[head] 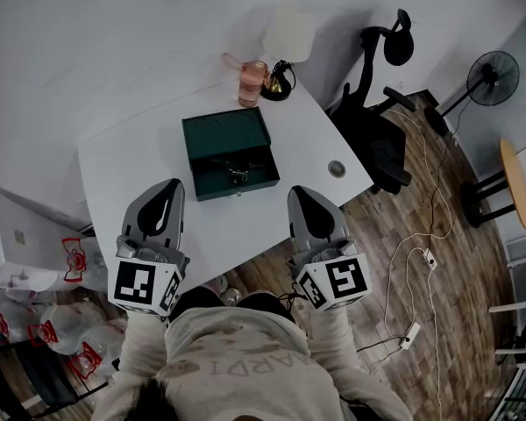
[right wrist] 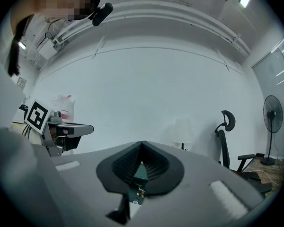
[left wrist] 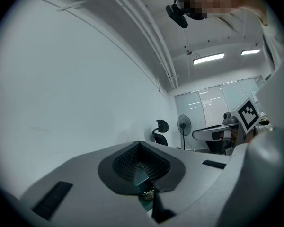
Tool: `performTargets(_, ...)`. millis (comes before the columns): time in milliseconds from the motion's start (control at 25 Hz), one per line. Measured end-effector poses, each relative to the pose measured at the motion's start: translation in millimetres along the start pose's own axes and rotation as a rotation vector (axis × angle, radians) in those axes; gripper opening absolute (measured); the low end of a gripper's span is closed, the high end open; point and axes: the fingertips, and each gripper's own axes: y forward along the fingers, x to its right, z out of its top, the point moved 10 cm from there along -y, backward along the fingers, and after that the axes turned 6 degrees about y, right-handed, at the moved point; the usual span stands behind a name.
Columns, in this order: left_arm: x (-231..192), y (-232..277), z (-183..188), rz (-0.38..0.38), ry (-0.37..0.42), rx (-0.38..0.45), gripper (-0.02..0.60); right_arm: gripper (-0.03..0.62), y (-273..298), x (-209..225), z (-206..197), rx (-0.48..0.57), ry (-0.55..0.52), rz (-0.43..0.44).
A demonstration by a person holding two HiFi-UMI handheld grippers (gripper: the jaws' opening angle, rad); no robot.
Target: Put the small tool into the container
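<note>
A dark green box [head: 212,139] lies open in the middle of the white table [head: 123,165], its lid folded back toward the far side. A small metallic item [head: 238,174] sits in the nearer half; I cannot tell if it is the tool or a latch. My left gripper [head: 169,185] hovers at the table's near edge, left of the box, shut and empty. To the right of the box, my right gripper [head: 299,192] is also shut and empty. In each gripper view the jaws meet, and the green box [left wrist: 141,176] [right wrist: 141,173] shows through the notch under them.
A pink cup [head: 252,82] and a lamp [head: 285,46] stand at the table's far edge. A round cable hole [head: 337,168] marks the right side. An office chair [head: 373,103] is to the right, and a fan [head: 493,78], cables and a stool [head: 513,182] are on the wooden floor.
</note>
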Motion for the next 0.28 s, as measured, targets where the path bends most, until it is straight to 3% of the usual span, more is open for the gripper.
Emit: performTargets(280,5.9,0.3,0.9,-0.006,0.004,0.001,0.003,0.009,-5.0,2.6,0.5,0.006,0.001,0.002)
